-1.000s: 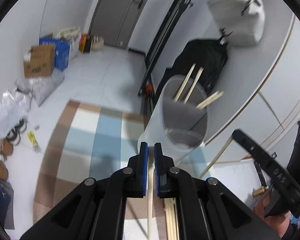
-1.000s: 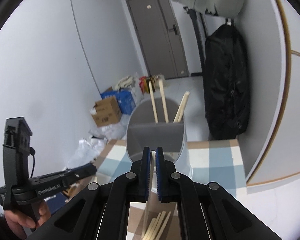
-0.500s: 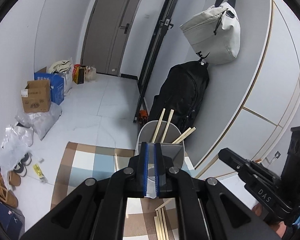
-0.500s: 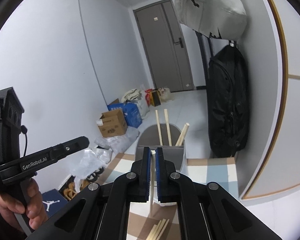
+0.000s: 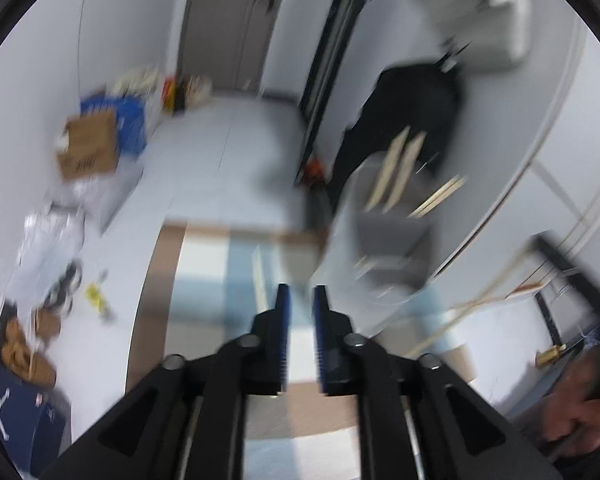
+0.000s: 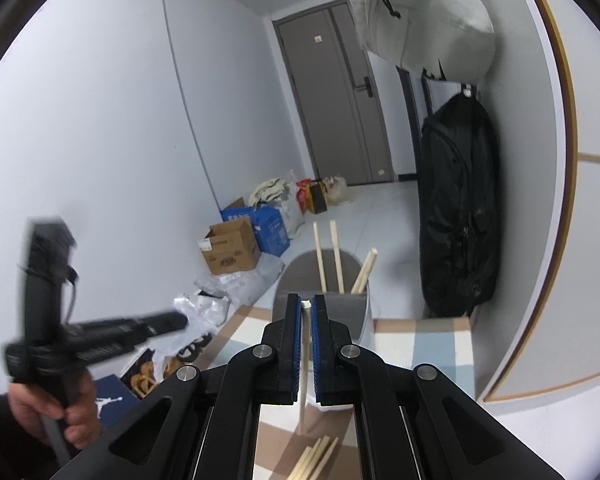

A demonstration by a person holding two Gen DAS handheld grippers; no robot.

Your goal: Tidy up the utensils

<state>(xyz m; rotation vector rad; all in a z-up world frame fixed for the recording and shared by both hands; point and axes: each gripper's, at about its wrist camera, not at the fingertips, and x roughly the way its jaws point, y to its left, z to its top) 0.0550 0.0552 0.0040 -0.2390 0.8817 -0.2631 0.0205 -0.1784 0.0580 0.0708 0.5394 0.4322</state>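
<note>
The right gripper (image 6: pixel 307 310) has its jaws clamped on one chopstick (image 6: pixel 304 364), long axis near upright, and the holder (image 6: pixel 320 312) sits just beyond, so it's the closer hand for the drop. The left gripper (image 5: pixel 298 300) is opening with nothing between its jaws. Spare chopsticks (image 6: pixel 314 458) lie on the mat (image 6: pixel 420 344) below; the holder's near compartment looks free.

The utensil holder (image 6: pixel 342 312) stands on the rug (image 6: pixel 420 344) at centre, with chopsticks (image 6: pixel 336 256) upright in its far compartment. Loose chopsticks (image 6: pixel 316 458) lie on the rug nearer than the holder. A backpack (image 6: pixel 458 208) hangs right of the holder, a bag (image 6: pixel 420 20) above it. Cardboard boxes (image 6: pixel 230 246) sit on the floor far left, against the wall. The door (image 6: pixel 336 96) stands farthest back.
</note>
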